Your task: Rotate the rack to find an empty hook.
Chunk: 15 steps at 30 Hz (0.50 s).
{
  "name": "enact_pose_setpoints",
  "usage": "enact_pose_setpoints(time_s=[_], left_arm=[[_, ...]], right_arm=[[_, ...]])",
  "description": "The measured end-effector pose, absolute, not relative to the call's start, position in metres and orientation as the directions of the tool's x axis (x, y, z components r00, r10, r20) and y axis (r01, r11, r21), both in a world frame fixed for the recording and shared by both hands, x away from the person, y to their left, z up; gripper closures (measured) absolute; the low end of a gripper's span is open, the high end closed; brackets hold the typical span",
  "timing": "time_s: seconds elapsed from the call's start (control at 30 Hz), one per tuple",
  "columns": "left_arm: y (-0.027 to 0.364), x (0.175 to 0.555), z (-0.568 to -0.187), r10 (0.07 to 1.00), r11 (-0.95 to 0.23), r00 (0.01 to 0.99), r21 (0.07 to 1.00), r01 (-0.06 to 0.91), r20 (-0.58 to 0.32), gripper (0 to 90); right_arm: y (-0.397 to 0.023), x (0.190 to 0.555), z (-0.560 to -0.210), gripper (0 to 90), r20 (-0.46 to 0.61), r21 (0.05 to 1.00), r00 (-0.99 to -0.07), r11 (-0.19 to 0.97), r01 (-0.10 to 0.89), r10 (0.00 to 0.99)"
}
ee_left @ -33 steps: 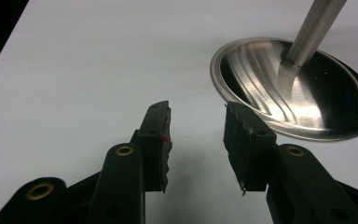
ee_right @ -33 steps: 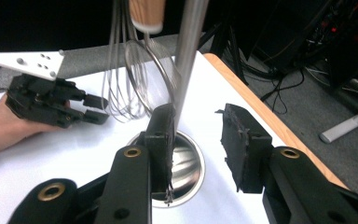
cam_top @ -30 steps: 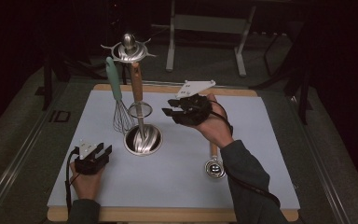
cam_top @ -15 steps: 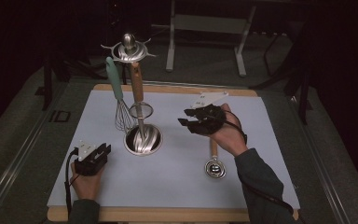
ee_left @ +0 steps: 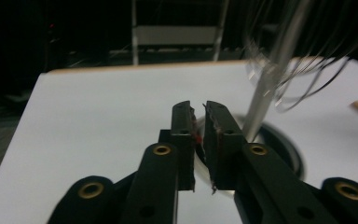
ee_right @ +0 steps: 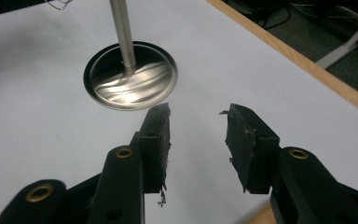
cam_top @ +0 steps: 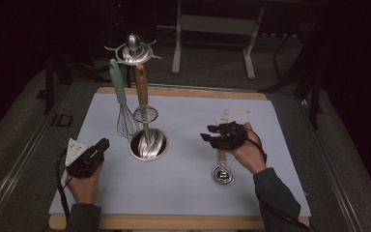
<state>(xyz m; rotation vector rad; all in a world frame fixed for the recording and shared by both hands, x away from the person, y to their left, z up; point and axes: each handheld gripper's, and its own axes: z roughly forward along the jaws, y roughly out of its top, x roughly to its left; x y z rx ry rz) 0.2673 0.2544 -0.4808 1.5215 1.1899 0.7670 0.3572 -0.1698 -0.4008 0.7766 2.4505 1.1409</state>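
Note:
A steel utensil stand (cam_top: 147, 145) rises from a round base on the white mat (cam_top: 188, 193). From its top ring hang a mint-handled whisk (cam_top: 121, 104) and a wooden-handled utensil (cam_top: 142, 87). A small wooden-handled spoon (cam_top: 222, 174) lies on the mat to the right. My right gripper (cam_top: 206, 134) hovers over that spoon's handle; its jaws, which have just been opening, stand open and empty (ee_right: 198, 114). My left gripper (cam_top: 104, 144), left of the base, has just been closing; a narrow gap remains and nothing is between the jaws (ee_left: 198, 112).
The stand's base (ee_right: 130, 77) lies ahead of the right jaws, and its pole (ee_left: 265, 102) and the whisk wires (ee_left: 317, 79) are close on the right of the left jaws. A wooden board edge (cam_top: 183, 91) borders the mat. Chair legs (cam_top: 212, 48) stand beyond the table.
The right hand has come down and toward the near right, from beside the stand to over the spoon. The left hand has risen a little and its jaws have drawn nearly together.

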Motion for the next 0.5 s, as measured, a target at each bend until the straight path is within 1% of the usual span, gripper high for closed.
enact_pose_setpoints(time_s=[0.1,0.2,0.33,0.5], left_arm=[[0.252,0.267,-0.471,0.934,0.017,0.338,0.961,0.276,-0.113,89.7],[0.250,0.267,-0.461,0.926,0.033,0.356,0.967,0.253,-0.125,90.0],[0.249,0.266,-0.449,0.915,0.056,0.379,0.974,0.218,-0.137,90.0],[0.249,0.265,-0.438,0.892,0.097,0.425,0.983,0.156,-0.156,90.0]], right_arm=[[-0.176,0.352,-0.417,58.5,-0.046,0.783,-0.783,0.509,0.358,0.621],[-0.181,0.349,-0.432,58.5,-0.041,0.783,-0.767,0.497,0.374,0.641],[-0.189,0.345,-0.449,57.8,-0.061,0.785,-0.745,0.492,0.376,0.665],[-0.203,0.341,-0.469,57.0,-0.048,0.781,-0.721,0.477,0.404,0.691]])
